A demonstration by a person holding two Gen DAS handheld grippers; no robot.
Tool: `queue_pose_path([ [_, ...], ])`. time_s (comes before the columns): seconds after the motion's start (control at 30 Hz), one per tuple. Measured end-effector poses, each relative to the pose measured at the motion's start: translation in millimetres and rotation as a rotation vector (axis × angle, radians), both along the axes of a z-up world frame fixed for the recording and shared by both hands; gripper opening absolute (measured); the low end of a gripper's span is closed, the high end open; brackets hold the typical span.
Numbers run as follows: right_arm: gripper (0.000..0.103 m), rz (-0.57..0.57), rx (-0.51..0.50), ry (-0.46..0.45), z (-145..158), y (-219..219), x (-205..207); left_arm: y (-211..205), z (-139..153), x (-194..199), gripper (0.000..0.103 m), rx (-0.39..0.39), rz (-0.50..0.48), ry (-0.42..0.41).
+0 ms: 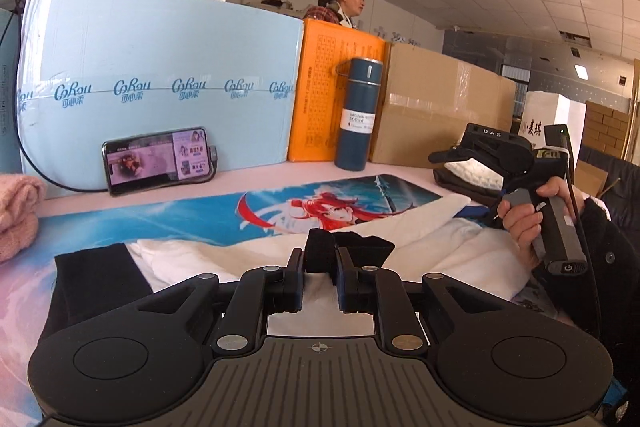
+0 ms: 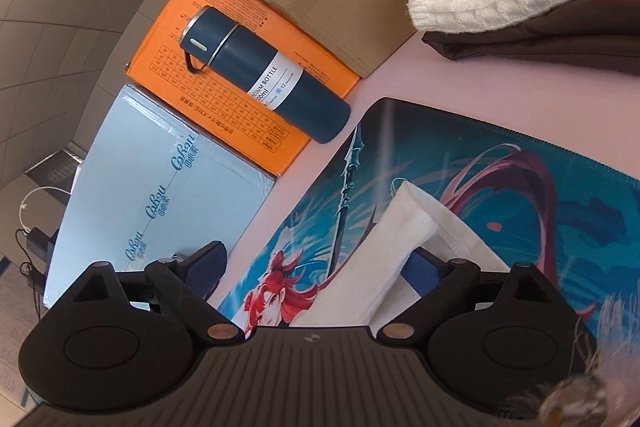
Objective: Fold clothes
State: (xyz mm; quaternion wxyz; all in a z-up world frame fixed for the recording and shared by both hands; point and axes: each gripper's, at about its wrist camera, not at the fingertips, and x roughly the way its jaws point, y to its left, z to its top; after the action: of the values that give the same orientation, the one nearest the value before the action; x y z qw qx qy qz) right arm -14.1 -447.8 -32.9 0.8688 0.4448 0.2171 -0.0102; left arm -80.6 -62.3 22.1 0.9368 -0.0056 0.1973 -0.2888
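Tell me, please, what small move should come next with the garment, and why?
Probably carry the left tongs, shut on the black collar, forward to fold the white garment over; the right tongs are open and hold nothing.

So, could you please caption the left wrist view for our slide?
Left gripper pinching black trim of a white garment over the printed mat.

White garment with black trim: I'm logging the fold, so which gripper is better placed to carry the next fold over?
Left. The left gripper is shut on the garment's black trim, while the right gripper is open, gripping nothing.
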Motion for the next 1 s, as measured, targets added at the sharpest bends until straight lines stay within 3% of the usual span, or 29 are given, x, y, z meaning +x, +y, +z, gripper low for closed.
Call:
queue_pose_path([
  [0.03,0.066,-0.018,-0.028,0.026,-1.2,2.0,-0.4,-0.5,0.0,-1.0,0.017,0.007,0.002,-0.003],
  [0.07,0.040,-0.027,-0.070,0.052,-2.0,4.0,0.7,-0.9,0.2,-1.9,0.017,0.013,0.002,-0.005],
  [0.13,0.011,-0.045,-0.155,0.105,-2.8,7.5,3.2,-1.0,1.5,-4.8,0.018,0.020,-0.001,-0.007],
  [0.17,0.011,-0.060,-0.178,0.129,-3.2,7.9,3.3,-0.8,2.4,-6.6,0.021,0.021,-0.005,-0.011],
  [0.2,0.011,-0.071,-0.189,0.144,-3.2,7.2,2.6,-0.1,4.2,-9.3,0.031,0.017,-0.012,-0.021],
  [0.23,0.012,-0.090,-0.191,0.153,-3.4,4.8,0.4,0.3,7.0,-13.2,0.050,0.008,-0.016,-0.038],
  [0.3,0.024,-0.142,-0.209,0.155,-1.2,1.2,-5.8,0.6,13.6,-17.4,0.078,-0.024,-0.001,-0.069],
  [0.33,0.038,-0.174,-0.227,0.147,1.2,0.1,-9.7,-0.2,16.5,-16.3,0.079,-0.039,0.018,-0.077],
  [0.43,0.041,-0.213,-0.261,0.085,10.8,-0.5,-20.1,-8.9,22.4,1.7,0.081,-0.065,0.156,-0.054],
  [0.57,0.061,-0.053,-0.173,-0.021,14.1,-1.2,-17.1,-27.2,15.5,33.5,0.086,-0.034,0.233,0.038],
  [0.67,0.063,0.069,-0.095,0.011,2.9,-4.9,-3.8,-40.1,3.9,47.8,0.087,0.023,0.205,0.101],
  [0.8,0.062,0.065,-0.052,0.040,-10.2,-14.2,0.6,-60.5,-16.7,52.3,0.088,0.149,0.139,0.148],
  [0.87,0.068,0.074,-0.030,0.024,-7.9,-20.1,-2.7,-69.4,-25.7,52.0,0.089,0.211,0.114,0.159],
  [0.93,0.072,0.073,-0.061,-0.019,-0.9,-27.7,-10.3,-69.8,-21.7,44.1,0.090,0.201,0.109,0.115],
  [1.0,0.076,0.073,-0.102,-0.043,5.8,-36.9,-15.9,-68.4,-11.7,32.1,0.090,0.143,0.102,0.054],
])
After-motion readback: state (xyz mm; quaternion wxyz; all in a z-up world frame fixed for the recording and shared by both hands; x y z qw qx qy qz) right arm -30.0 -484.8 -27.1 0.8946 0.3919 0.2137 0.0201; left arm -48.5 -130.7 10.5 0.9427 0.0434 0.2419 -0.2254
